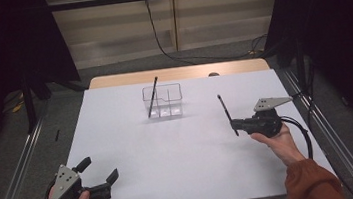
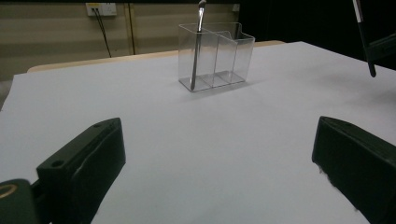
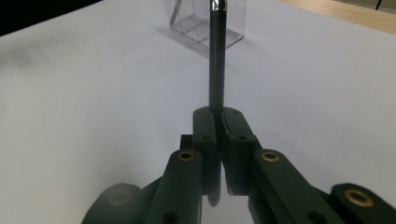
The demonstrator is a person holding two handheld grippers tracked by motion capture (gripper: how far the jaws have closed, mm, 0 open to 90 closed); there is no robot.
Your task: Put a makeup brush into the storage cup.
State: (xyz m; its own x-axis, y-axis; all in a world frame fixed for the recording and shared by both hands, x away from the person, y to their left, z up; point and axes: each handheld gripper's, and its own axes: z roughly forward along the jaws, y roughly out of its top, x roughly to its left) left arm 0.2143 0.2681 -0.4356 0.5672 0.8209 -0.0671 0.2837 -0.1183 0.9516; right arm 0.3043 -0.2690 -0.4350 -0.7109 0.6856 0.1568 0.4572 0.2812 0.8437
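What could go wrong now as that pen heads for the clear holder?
The right gripper pinches the pen near one end, so the long free part may swing or slip in the jaws. The holder is light, narrow and unsteadied, since the left gripper sits open far away; a bump could tip it. The pen already inside leans and could block entry.
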